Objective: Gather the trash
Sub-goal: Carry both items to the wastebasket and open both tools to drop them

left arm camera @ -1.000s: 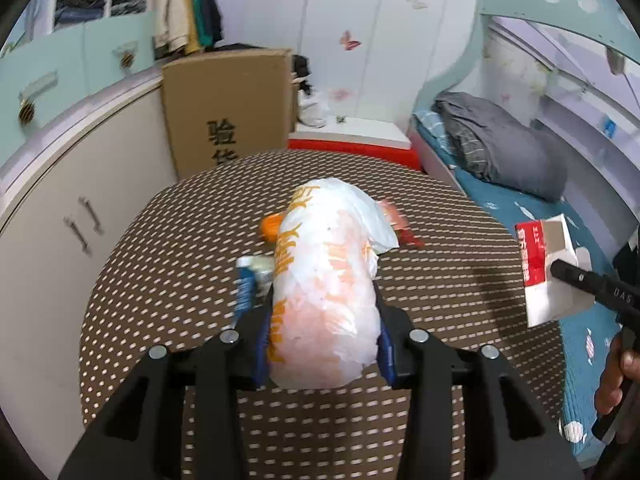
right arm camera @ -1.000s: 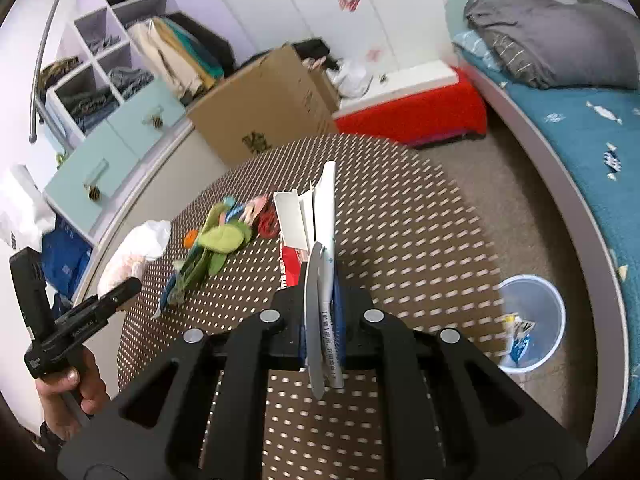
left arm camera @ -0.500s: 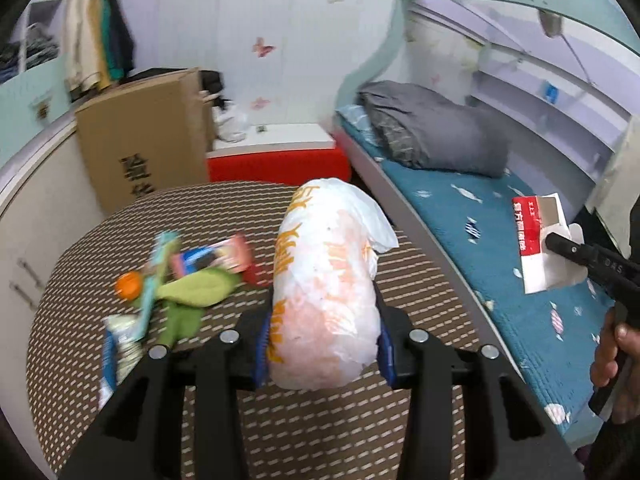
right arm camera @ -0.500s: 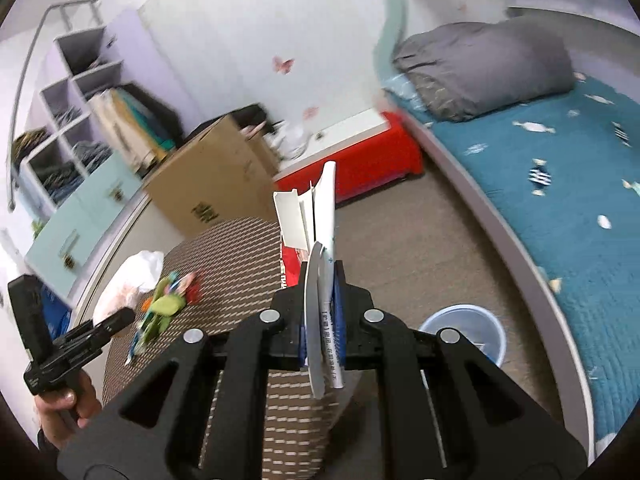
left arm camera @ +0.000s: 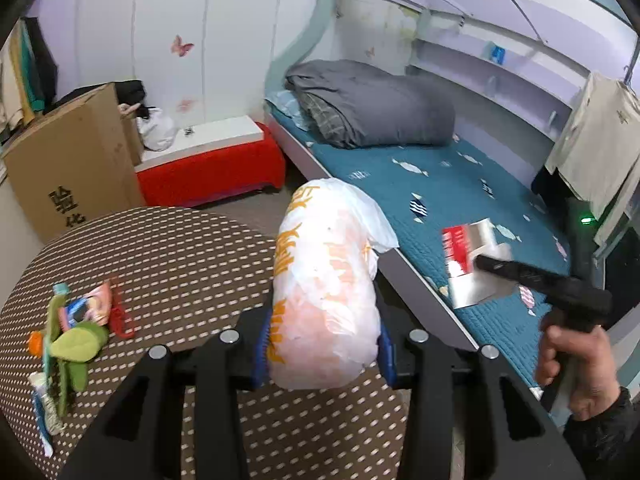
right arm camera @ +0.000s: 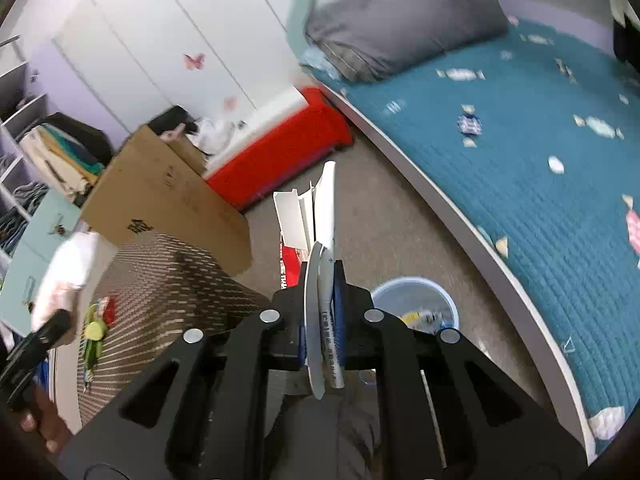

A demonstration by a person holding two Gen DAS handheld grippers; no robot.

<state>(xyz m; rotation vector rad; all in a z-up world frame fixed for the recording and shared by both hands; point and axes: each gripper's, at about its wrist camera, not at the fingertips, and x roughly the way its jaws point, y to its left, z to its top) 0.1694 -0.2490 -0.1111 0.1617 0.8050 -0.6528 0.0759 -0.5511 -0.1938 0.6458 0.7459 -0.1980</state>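
My left gripper (left arm camera: 322,344) is shut on a crumpled white-and-orange plastic bag (left arm camera: 324,284) and holds it over the right edge of the dotted brown round table (left arm camera: 180,264). My right gripper (right arm camera: 320,312) is shut on a flattened white-and-red carton (right arm camera: 316,232), held above the floor close to a pale blue trash bin (right arm camera: 416,300) that has litter in it. The right gripper and its carton (left arm camera: 472,264) also show in the left wrist view, off the table's right side. A pile of wrappers and green scraps (left arm camera: 76,332) lies on the table's left part.
A bed with a teal cover (left arm camera: 460,200) and grey duvet (left arm camera: 372,104) runs along the right. A cardboard box (left arm camera: 72,156) and a red-and-white bench (left arm camera: 212,160) stand beyond the table. Grey floor (right arm camera: 384,216) lies between table and bed.
Both grippers have swung right, away from the table's middle toward the bed side. The bin has come closer under the right gripper. Both grips are unchanged.
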